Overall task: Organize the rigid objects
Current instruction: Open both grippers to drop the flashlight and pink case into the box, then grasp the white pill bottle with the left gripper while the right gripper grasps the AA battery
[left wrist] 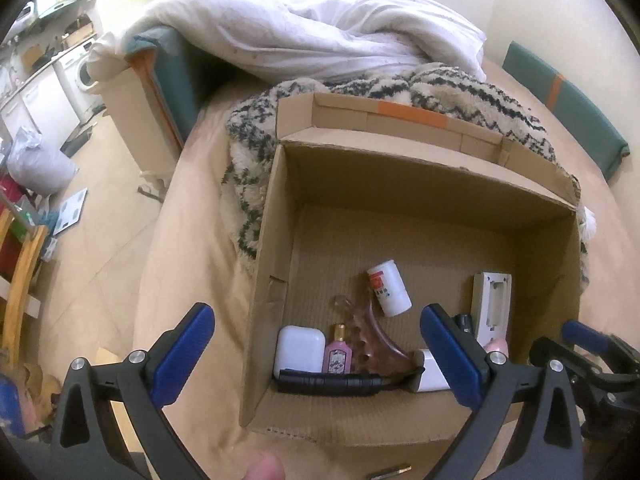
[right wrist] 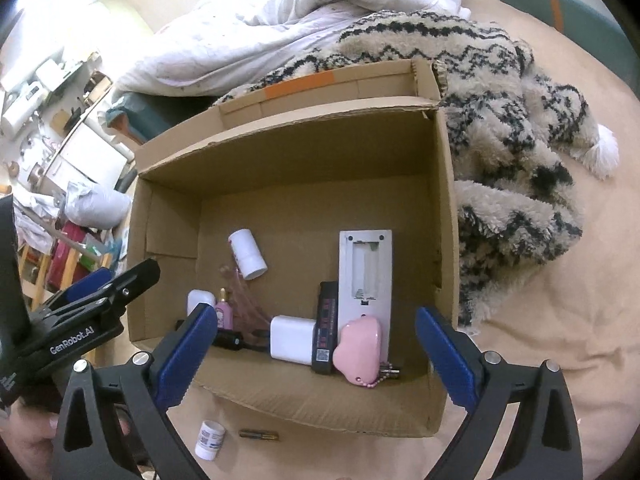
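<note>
So both my grippers are hanging over the cardboard box (right wrist: 444, 240), and both sets of jaws are spread wide with nothing in them. My right gripper (right wrist: 316, 350) has most of the loot sitting right between its fingers, low against the near wall; my left gripper (left wrist: 316, 354) has the rest framed the same way.

What's still out: one small white bottle (right wrist: 210, 440) and one battery (right wrist: 259, 435), lying on the bedsheet below my right jaws, just outside the box's near wall. I'd guess both are light and stiff. The bottle looks smooth and round, so I'd pinch it across the middle of the body, not the cap. The battery is skinny and will probably roll, so grab across its width.

Count in the box: one bigger white bottle (right wrist: 248, 254), one remote (right wrist: 365, 276) with its battery bay open, one pink cloud charm (right wrist: 358, 354), one white charger block (right wrist: 292, 340), one black pack (right wrist: 326, 332), one white earbud case (left wrist: 299, 350), one pink perfume bottle (left wrist: 339, 354) (glass I'd bet, go gentle), one brownish comb thing (left wrist: 370, 344), one black tube (left wrist: 330, 382).
</note>
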`<state>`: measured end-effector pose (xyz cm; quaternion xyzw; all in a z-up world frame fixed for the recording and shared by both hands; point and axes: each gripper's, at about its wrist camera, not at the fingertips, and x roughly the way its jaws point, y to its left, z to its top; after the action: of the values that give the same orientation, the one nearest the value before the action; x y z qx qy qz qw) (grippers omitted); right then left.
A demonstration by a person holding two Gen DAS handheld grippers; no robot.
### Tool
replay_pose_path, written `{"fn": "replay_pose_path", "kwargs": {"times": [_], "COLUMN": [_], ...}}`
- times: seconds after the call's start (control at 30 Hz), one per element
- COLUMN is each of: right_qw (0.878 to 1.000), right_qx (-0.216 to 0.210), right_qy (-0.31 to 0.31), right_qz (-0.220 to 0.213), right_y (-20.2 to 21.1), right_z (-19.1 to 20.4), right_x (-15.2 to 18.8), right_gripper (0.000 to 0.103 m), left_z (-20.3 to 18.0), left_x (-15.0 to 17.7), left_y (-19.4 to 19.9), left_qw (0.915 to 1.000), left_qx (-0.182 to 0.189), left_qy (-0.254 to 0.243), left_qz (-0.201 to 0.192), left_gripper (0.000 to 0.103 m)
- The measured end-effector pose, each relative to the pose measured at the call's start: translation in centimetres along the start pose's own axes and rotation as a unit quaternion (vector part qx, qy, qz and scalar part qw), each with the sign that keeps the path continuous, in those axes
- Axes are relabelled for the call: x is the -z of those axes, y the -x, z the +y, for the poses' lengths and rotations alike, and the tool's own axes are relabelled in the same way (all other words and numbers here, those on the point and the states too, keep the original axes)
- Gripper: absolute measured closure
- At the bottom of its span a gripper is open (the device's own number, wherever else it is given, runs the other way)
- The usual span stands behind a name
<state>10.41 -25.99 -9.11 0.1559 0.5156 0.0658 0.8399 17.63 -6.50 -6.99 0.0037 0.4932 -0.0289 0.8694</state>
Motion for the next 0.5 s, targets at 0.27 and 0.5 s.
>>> {"fn": "replay_pose_path", "kwargs": {"times": [0.27,0.5], "right_qw": [1.0,0.999], "right_qx": [-0.001,-0.004], "right_qy": [-0.003,-0.023], "right_qz": [-0.005,-0.023], "right_y": [0.6,2.2], "right_z": [-0.1,-0.9], "right_x": [0.3,0.5], "right_gripper": [0.0,0.0], "left_z": [0.0,1.6], "left_x": [0.1,-0.4], "left_y": [0.8,4.0], "left_qw": [1.0,0.9997], "left_qx": [-0.005,0.003], "left_qy": [-0.008,0.012], "left_qz": [-0.004,-0.021], "left_gripper": [0.001,0.001]}}
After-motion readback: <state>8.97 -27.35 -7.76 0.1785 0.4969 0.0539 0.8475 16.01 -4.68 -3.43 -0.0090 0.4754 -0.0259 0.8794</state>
